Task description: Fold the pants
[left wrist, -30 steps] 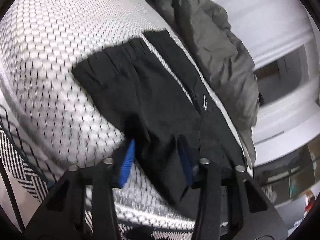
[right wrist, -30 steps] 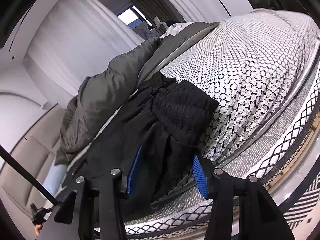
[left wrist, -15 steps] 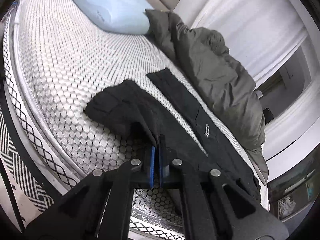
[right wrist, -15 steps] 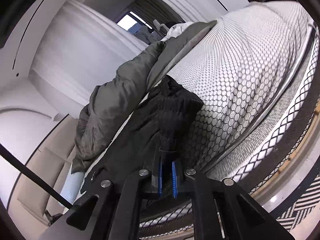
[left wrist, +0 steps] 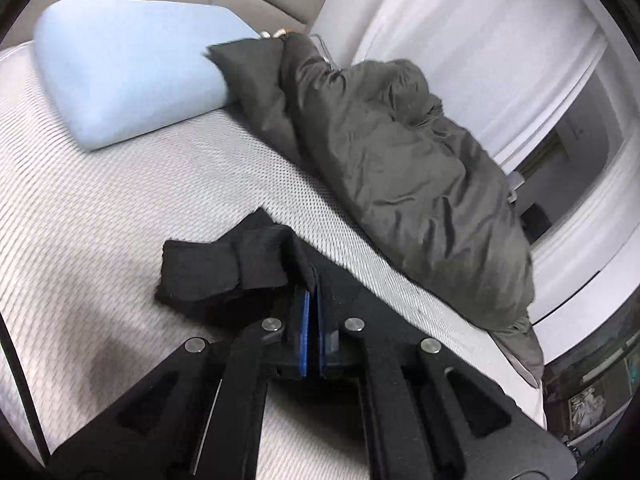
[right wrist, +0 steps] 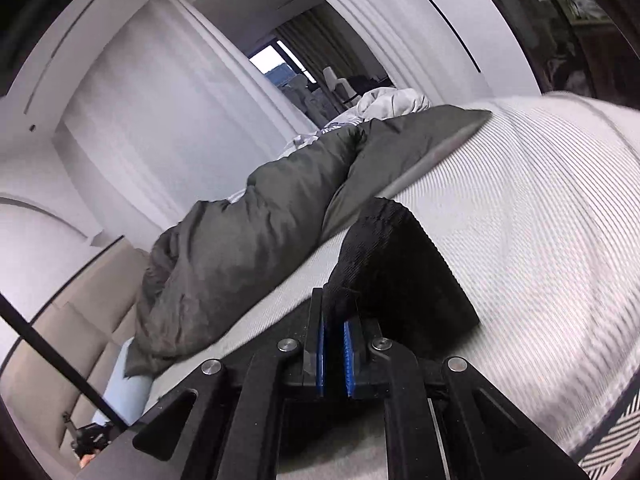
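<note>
The black pants (left wrist: 224,268) hang lifted off the white mesh mattress (left wrist: 80,208). In the left wrist view my left gripper (left wrist: 312,300) is shut on a bunched edge of the black fabric, which droops to the left of its blue pads. In the right wrist view the pants (right wrist: 396,264) arch up and over my right gripper (right wrist: 335,320), which is shut on the cloth between its blue pads. The part of the pants under both grippers is hidden by their black frames.
A crumpled dark grey duvet (left wrist: 392,168) lies along the far side of the bed, also visible as the duvet (right wrist: 256,240) in the right wrist view. A light blue pillow (left wrist: 124,68) rests at the head. White curtains (left wrist: 460,40) and a beige padded headboard (right wrist: 72,344) border the bed.
Both grippers went from open around the pants' edge to shut on the cloth, then rose and moved over the bed, lifting the pants off the mattress.
</note>
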{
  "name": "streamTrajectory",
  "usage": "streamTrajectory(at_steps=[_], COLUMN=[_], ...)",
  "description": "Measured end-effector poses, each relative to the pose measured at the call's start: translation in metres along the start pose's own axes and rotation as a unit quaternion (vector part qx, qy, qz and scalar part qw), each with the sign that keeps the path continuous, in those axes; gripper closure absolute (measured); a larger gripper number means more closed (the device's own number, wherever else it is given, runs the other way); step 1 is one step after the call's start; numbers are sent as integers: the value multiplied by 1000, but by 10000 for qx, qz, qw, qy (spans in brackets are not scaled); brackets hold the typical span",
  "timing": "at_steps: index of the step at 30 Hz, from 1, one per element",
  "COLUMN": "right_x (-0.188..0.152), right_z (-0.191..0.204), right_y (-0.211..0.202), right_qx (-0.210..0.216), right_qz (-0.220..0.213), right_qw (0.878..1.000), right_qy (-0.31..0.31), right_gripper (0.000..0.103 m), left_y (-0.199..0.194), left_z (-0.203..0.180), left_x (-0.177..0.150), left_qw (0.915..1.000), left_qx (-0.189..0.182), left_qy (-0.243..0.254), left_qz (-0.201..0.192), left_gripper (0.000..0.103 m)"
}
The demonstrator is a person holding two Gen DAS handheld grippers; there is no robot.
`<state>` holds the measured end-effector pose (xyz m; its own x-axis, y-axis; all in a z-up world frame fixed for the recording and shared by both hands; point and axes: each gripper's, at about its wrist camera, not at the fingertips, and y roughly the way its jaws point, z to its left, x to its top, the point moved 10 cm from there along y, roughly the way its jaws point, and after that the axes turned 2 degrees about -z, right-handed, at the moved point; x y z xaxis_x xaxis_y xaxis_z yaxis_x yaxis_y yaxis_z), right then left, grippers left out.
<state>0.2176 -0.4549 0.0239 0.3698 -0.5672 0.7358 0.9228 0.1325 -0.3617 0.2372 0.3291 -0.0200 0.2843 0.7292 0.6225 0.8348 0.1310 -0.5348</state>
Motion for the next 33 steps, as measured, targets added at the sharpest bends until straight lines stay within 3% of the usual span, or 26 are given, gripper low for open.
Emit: streamTrajectory(at_steps=[4,5,6,7,8,9,10,11,12,14,16,18,21,24,27,29,31,33], right_x=[26,28,29,27,20,17,14,7,0,-15,-32,-48,-68,-91,-107,-117,-124,-128], right_z=[19,19,19,15,9,8,9,14,17,21,20,18,16,12,-6,-21,-31,-37], right_y=[83,96,117,134,148,151,149,143,137,124,120,118,101,84,64,58,56,55], right_qx=[-435,-518,-652,-883,-1168,-1228,-1169,-1029,-907,-650,-572,-505,-279,-48,72,163,260,402], right_qz=[31,21,107,261,420,364,297,241,216,94,238,551,646,772,802,812,965,1168], right_qw=[9989,9985,9976,9954,9920,9916,9925,9940,9950,9972,9975,9964,9975,9969,9942,9887,9804,9740], right_qy=[-175,-172,-198,-258,-227,-175,-196,-293,-357,-359,-349,-390,-87,152,717,1247,1696,1900], right_gripper=[96,93,83,73,54,51,49,33,15,5,4,4,4,4,4,4,4,8], left_y=[83,105,123,131,135,132,125,117,108,92,79,68,52,42,43,47,56,57], left_z=[-15,-16,-13,-9,-8,-10,-13,-15,-17,-20,-26,-26,-33,-35,-25,-22,-25,-33], left_x=[29,31,28,23,19,18,17,16,14,5,-14,-32,-62,-96,-125,-148,-168,-179], left_qw=[9976,9953,9913,9883,9867,9881,9898,9904,9909,9914,9945,9948,9928,9935,9909,9854,9802,9779], left_qx=[590,773,1019,1146,1207,1149,1070,1044,1028,965,631,544,481,16,-275,-440,-466,-617], left_qy=[111,227,325,371,381,387,485,603,682,758,645,626,878,553,-157,-489,-441,-342], left_qz=[350,536,766,932,1016,942,808,681,533,460,533,595,652,996,1312,1572,1872,1967], left_gripper=[101,98,95,87,76,67,42,19,15,12,3,1,1,1,1,10,20,22])
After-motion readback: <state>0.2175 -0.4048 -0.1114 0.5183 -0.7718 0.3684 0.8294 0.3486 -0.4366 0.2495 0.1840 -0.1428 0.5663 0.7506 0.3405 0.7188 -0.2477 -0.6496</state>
